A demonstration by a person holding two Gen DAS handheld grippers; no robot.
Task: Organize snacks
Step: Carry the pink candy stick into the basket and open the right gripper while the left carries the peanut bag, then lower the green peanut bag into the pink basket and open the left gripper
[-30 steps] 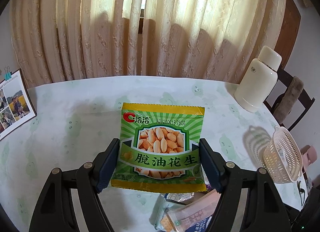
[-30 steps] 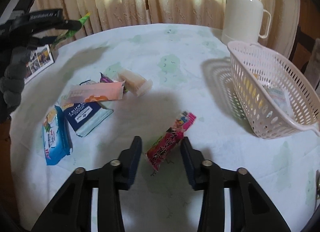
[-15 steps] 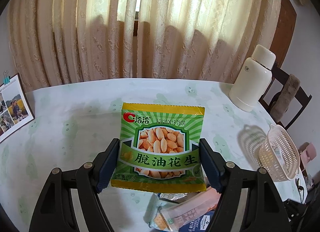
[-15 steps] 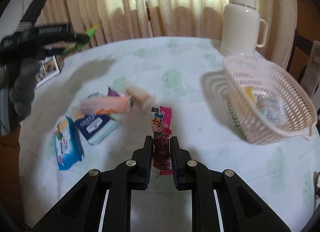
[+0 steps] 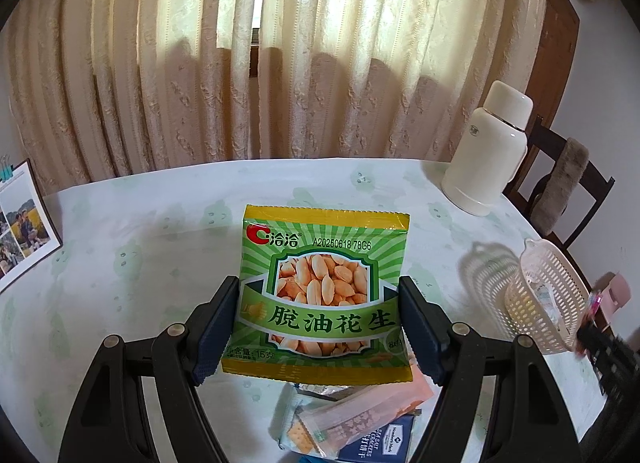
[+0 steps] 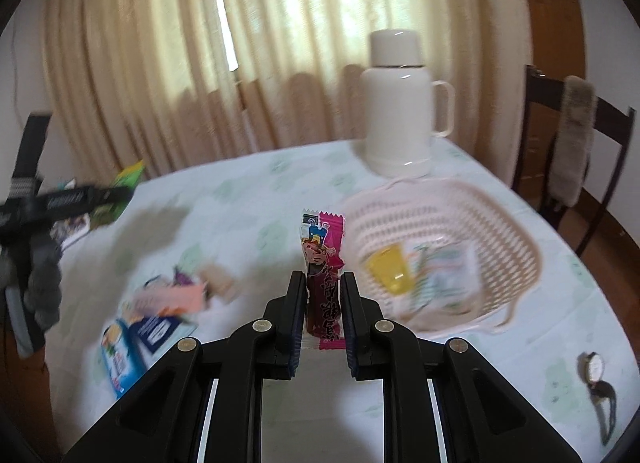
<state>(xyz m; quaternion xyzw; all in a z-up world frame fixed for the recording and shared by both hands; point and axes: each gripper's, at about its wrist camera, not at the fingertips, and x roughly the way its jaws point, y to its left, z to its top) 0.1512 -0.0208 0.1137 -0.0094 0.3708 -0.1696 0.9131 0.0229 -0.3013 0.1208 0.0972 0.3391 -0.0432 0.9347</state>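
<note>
Cream curtains (image 5: 280, 63): pleated, spanning far wall.
Table (image 5: 120, 263): pale cloth, green print.
Basket (image 6: 460, 231): right, holding packets.
Left gripper (image 5: 320, 327): clamps peanut packet (image 5: 320, 291), raised above table.
Right gripper (image 6: 323, 305): pinches pink snack stick (image 6: 324, 263) upright, near basket.

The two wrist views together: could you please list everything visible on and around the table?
Peanut packet: one, green and yellow, held above the table.
Candy stick: one, pink, held upright.
Basket: one, pale pink, right side of table, holding a few packets.
Loose snacks: small pile, blue, pink and beige, left on table; count unclear from blur.
Flask: one, cream, far edge of table.
Photo frame: one, far left.
Wristwatch: one, near right edge.
Chair: one, dark wood, beyond the table.
Curtains: cream, behind.
Table: one, pale green-printed cloth.
Left gripper: black, clamping the packet.
Right gripper: black, clamping the stick.
</note>
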